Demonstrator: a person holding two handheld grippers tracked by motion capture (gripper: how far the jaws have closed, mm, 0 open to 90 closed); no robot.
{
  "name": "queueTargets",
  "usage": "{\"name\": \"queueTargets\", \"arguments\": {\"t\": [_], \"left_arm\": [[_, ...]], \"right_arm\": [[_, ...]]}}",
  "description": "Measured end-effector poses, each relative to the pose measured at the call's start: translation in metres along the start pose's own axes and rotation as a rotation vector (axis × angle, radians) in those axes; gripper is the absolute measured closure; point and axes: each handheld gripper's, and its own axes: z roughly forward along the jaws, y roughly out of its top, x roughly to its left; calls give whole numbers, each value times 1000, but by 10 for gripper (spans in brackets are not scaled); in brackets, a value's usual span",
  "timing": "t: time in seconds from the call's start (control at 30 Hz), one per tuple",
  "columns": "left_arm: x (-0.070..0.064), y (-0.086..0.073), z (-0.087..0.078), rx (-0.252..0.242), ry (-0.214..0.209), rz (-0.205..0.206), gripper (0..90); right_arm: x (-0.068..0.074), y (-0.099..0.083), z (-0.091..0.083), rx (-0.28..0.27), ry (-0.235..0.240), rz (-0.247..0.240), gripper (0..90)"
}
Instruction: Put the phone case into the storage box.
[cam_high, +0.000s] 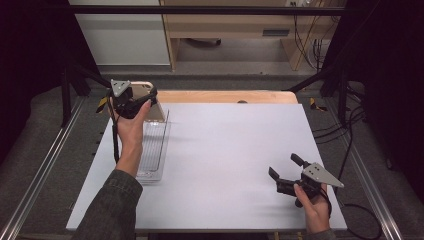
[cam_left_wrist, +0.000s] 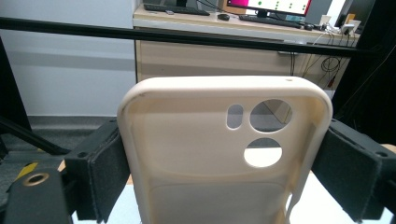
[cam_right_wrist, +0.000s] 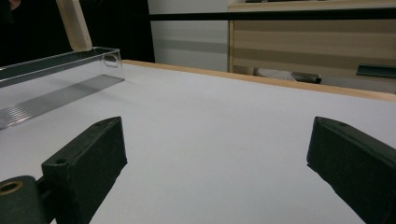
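1. The left gripper (cam_high: 142, 100) is raised over the far left corner of the tabletop (cam_high: 225, 150), held in the person's left hand (cam_high: 131, 131), whose forearm comes up along the left edge
2. Its jaws are clamped on a cream phone case (cam_left_wrist: 219, 154), one black pad pressed against each long side of the case
3. In the left gripper view the case stands upright between the pads with its hollow inner side towards the camera; two round camera cut-outs and a small oval slot sit near its top right
4. Below the case, a clear plastic tray (cam_high: 154, 150) lies along the left edge of the tabletop, its long side running front to back; the case's lower end hangs above the tray's far end, not touching it as far as can be seen
5. The right gripper (cam_high: 284, 173) sits low near the front right corner of the tabletop, held in the right hand (cam_high: 314, 207)
6. Its jaws stand wide apart with nothing between them, only bare white tabletop in the gap
7. The two grippers are well apart, on opposite sides of the tabletop
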Motion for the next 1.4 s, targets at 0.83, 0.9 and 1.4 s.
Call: {"name": "queueTargets", "arguments": {"t": [0.83, 0.9, 1.4], "left_arm": [[-1, -11, 10, 28, 20, 34, 109], [1, -12, 12, 30, 20, 31, 109], [8, -24, 29, 53, 38, 33, 109]], "right_arm": [[0, -1, 0, 4, 6, 3, 44], [0, -1, 1, 5, 6, 5, 45], [2, -3, 3, 19, 17, -1, 44]]}}
